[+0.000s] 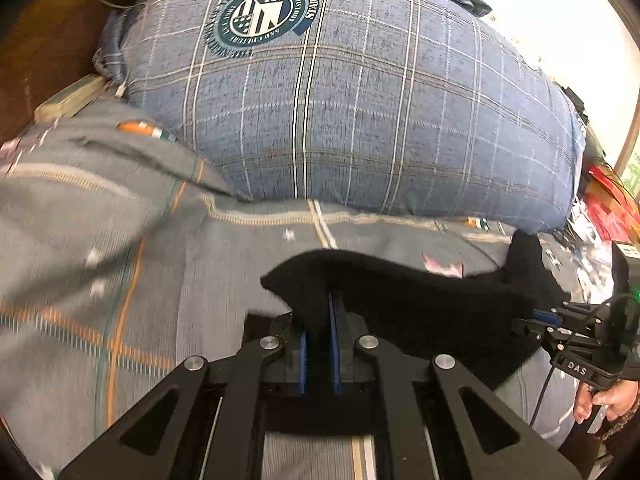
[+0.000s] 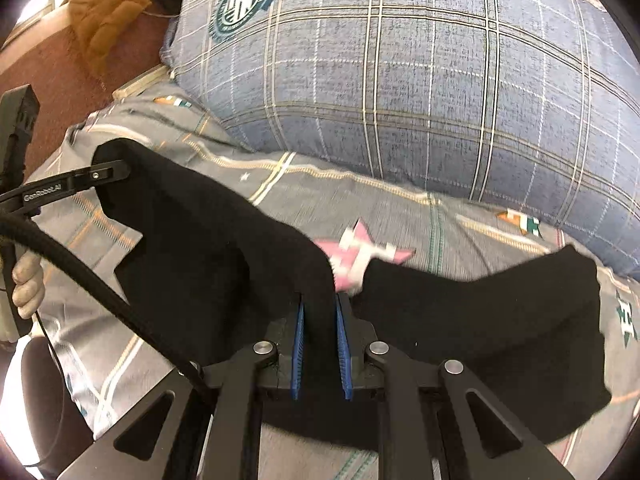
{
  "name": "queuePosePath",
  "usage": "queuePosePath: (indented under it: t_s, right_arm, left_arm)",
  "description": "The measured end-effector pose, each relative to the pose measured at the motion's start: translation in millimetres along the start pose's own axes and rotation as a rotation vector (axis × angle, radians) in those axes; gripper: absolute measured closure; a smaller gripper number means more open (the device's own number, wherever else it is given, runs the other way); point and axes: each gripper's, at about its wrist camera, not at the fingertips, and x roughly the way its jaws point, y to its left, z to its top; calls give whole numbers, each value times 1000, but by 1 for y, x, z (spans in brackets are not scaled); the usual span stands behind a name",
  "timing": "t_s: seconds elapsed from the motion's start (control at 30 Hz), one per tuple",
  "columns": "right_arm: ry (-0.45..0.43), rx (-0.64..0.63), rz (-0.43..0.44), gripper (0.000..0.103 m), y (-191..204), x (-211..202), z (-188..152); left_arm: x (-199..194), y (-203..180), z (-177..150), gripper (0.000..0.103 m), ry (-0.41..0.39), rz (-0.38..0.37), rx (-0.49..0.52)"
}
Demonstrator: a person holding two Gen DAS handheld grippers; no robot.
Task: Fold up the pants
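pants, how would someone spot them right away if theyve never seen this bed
Start at the big blue plaid pillow with a round crest, then drop to the grey patterned bedsheet in front of it. The pants are plain black cloth strung between the left gripper and right gripper, the only dark, unpatterned fabric there.

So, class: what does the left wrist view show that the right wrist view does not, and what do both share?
Only the left wrist view shows red items at the far right. Only the right wrist view shows a brown padded jacket and a pink star on the bedsheet. Both share the black pants, pinched by the left tool and right tool, and the plaid pillow.
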Motion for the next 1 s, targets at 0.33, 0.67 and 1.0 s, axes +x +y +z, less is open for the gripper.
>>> queuePosePath:
  t_s: [0.33, 0.67, 1.0]
  right_arm:
    - [43, 74, 11, 74, -4, 0, -69]
    - [-31, 137, -10, 50, -29, -56, -68]
    - [-11, 44, 141, 31, 18, -11, 20]
  left_arm:
    - [-9, 4, -91, 88, 137, 69, -6]
    - [-38, 43, -98, 57, 125, 9, -251]
    - [-6, 31, -89, 54, 136, -20, -307]
